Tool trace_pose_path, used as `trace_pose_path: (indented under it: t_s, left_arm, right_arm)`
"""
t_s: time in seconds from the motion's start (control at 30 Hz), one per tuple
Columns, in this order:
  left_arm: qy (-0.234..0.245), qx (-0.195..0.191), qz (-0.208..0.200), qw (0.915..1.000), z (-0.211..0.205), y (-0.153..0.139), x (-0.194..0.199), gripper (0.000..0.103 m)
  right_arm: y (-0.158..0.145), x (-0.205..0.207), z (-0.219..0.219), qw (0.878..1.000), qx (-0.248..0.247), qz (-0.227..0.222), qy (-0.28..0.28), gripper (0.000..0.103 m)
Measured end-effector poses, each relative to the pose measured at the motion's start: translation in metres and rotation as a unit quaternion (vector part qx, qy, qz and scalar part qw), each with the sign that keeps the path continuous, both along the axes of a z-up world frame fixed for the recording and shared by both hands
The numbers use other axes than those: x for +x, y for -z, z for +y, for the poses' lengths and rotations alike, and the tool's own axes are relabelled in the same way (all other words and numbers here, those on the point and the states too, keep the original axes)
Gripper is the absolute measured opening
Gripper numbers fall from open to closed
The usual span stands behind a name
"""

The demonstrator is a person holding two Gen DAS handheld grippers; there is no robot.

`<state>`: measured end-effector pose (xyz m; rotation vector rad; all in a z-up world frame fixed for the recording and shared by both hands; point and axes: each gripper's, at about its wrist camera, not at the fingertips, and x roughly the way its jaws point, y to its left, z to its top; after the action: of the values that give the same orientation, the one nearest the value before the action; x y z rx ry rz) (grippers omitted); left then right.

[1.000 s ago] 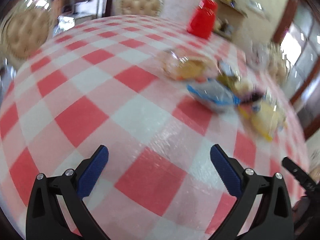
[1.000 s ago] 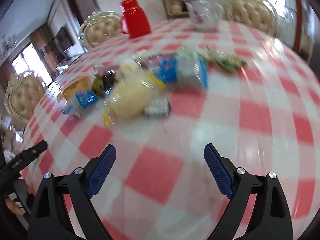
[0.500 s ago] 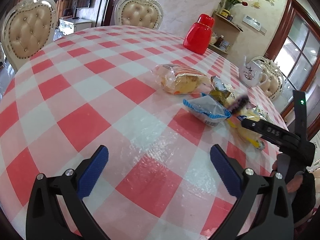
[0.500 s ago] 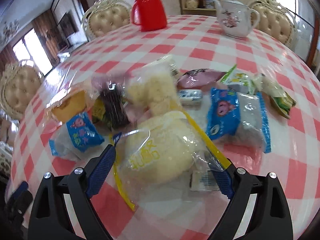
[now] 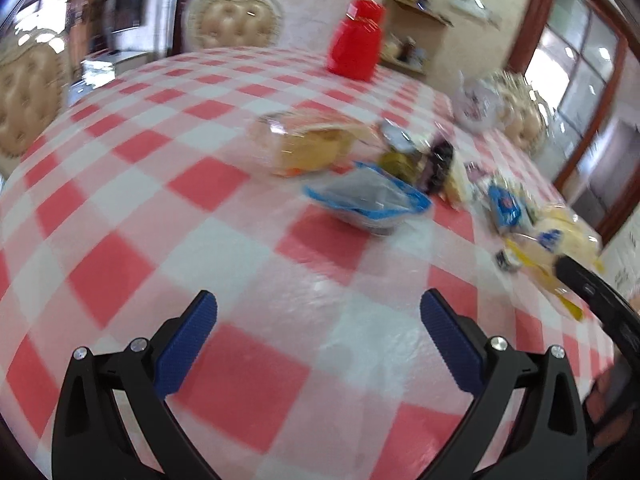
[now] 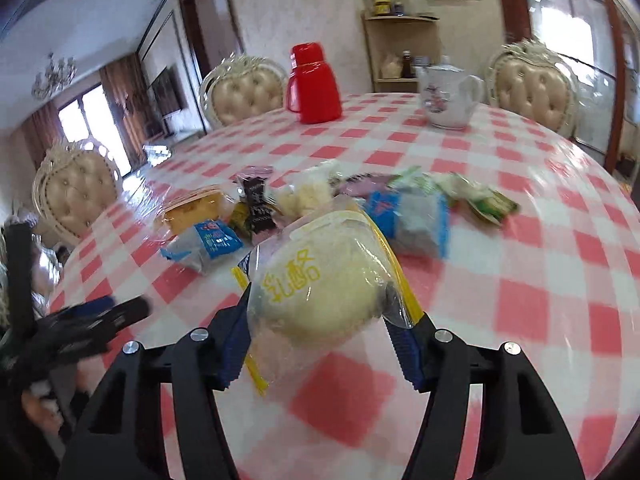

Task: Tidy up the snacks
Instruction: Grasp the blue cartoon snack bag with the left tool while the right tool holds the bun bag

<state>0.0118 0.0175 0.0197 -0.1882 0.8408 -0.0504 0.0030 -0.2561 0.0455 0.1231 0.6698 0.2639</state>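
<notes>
And the right gripper (image 6: 320,332) has it: jaws just closed in on the pale round bread in its clear yellow-edged bag (image 6: 320,280), blue pads pressing the wrapper on both sides, the bag up off the checked surface (image 6: 540,280). Just beyond that gripper lies the rest of the snack pile: a blue-and-white packet (image 6: 208,242) ahead to its left, a second blue packet (image 6: 416,216) ahead to its right, a dark wrapped bar (image 6: 256,204) and a yellow cake slice in clear wrap (image 6: 196,210) further out to the left, a green packet (image 6: 488,200) off to the right. Far beyond stand a red jug (image 6: 314,84) and a white teapot (image 6: 446,96).

Over on the other side, the left gripper (image 5: 318,332) hangs wide open above bare checked cloth, nothing between its pads. The blue-and-white packet (image 5: 368,196) sits ahead of it and slightly right, apart from the fingers; the view is motion-blurred.
</notes>
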Motion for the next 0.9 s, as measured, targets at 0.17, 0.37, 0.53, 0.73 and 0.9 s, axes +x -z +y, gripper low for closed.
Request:
trace_pose_path:
  t_s: [0.17, 0.37, 0.53, 0.73, 0.9]
  left_arm:
    - [0.012, 0.028, 0.011, 0.9995, -0.03, -0.004, 0.043, 0.102]
    - [0.014, 0.096, 0.026, 0.995, -0.058, -0.003, 0.094, 0.102]
    - [0.046, 0.106, 0.004, 0.9933, -0.062, 0.001, 0.099, 0.065]
    - [0.044, 0.06, -0.006, 0.9972, -0.052, 0.0, 0.081, 0.009]
    - [0.063, 0.036, 0.011, 0.9973, -0.051, -0.001, 0.064, 0.056]
  right_arm:
    - [0.014, -0.014, -0.025, 0.999, 0.045, 0.014, 0.022, 0.06]
    - [0.017, -0.018, -0.04, 0.995, 0.095, 0.014, 0.027, 0.06]
    - [0.018, -0.018, -0.052, 0.99, 0.133, 0.016, 0.032, 0.06]
    - [0.017, -0.02, -0.052, 0.99, 0.137, 0.013, 0.031, 0.06]
    - [0.017, -0.02, -0.054, 0.989, 0.14, 0.012, 0.034, 0.061]
